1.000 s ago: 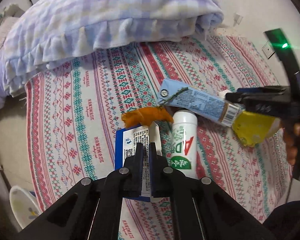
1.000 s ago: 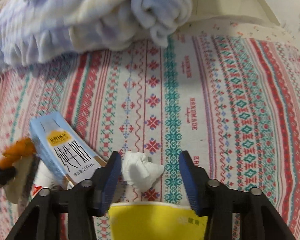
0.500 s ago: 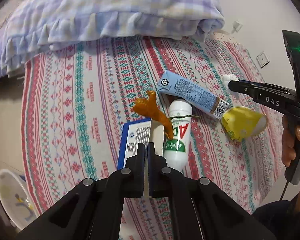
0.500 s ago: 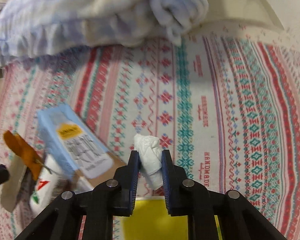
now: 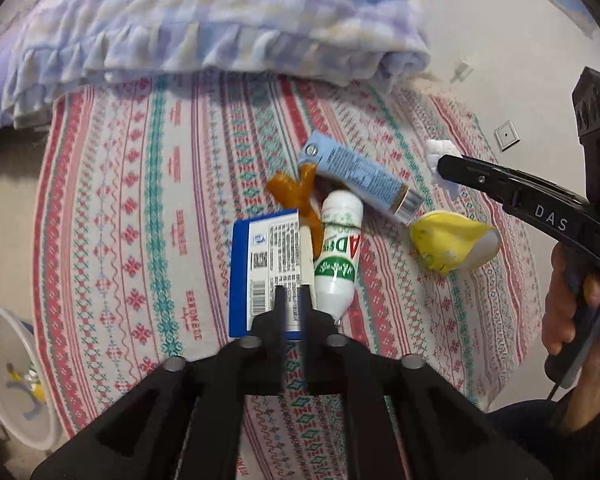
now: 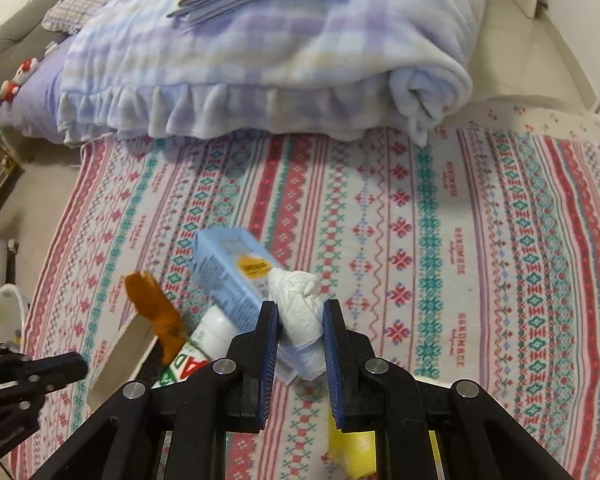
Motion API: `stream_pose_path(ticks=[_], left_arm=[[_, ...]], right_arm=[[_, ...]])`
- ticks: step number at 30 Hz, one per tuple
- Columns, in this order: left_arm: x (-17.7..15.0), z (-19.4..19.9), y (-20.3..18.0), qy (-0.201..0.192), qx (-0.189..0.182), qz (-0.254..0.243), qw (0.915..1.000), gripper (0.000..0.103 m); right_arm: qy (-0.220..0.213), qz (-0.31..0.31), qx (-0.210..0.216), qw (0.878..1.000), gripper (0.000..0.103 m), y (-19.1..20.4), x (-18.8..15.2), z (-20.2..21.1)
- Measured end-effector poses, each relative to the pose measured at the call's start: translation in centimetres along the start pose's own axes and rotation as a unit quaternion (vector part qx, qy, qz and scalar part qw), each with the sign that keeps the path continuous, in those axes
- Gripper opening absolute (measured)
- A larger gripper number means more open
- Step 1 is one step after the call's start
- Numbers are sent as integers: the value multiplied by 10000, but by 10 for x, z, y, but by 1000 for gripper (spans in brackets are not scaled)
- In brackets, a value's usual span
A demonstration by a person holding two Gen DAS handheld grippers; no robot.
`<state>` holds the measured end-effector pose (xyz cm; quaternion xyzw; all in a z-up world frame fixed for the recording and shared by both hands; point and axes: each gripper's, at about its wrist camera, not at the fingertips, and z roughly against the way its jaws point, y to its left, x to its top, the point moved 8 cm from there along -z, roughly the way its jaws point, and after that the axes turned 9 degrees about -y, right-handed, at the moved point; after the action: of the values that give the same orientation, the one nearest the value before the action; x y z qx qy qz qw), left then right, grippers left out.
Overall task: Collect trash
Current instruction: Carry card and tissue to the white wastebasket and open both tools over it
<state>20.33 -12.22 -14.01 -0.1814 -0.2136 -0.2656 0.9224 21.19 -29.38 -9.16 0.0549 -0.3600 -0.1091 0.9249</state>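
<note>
My right gripper is shut on a crumpled white tissue and holds it above the bed; it also shows in the left wrist view. My left gripper is slightly open above the near end of a blue and white flat box, which lies on the patterned bedspread. Beside the box lie a white bottle with green and red print, an orange peel, a light blue milk carton and a yellow wrapper.
A folded blue plaid blanket fills the far end of the bed. A white bin with some scraps in it stands on the floor at the left. The person's hand holds the right gripper's handle at the right.
My right gripper closed on the tissue and lifted it off the bedspread. My left gripper drew back and up, and its jaws parted a little, leaving the box on the bed.
</note>
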Motion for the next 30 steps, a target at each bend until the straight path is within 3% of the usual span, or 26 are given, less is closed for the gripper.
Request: stream_pose_path(ticks=[1,2,9,12,14,19,22,24,30], left_arm=[[-1,-1,0,-5,98,-15,10000,55],[-2,-6,2,-4,249,-9,9997,76],[-14,-42,-4,455,458,-110,9979,78],[-23,-61,4,747,460,197,9960,77],[-23,-63,11,681,436,517,9954,60],[-15,-45,18,376,553,509,9965,60],[-16,-31,24,307,921,333,9947,60],[-15,-20,27,196,970,252,9948,60],[-22,7,46,-8,1142,487,9923,60]], right_arm=[[-8,25,0,10000,19,2,-1,1],[-32,44,10,10000,19,4,-1,3],[-205,71,154,9996,19,15,2,16],[-195,131,167,9996,19,19,-1,17],[-198,162,148,9996,19,19,-2,17],[-231,133,146,9995,19,16,-2,20],[-239,123,122,9996,19,12,-3,21],[-249,113,117,9996,19,9,-2,22],[-298,72,192,9993,19,11,-2,27]])
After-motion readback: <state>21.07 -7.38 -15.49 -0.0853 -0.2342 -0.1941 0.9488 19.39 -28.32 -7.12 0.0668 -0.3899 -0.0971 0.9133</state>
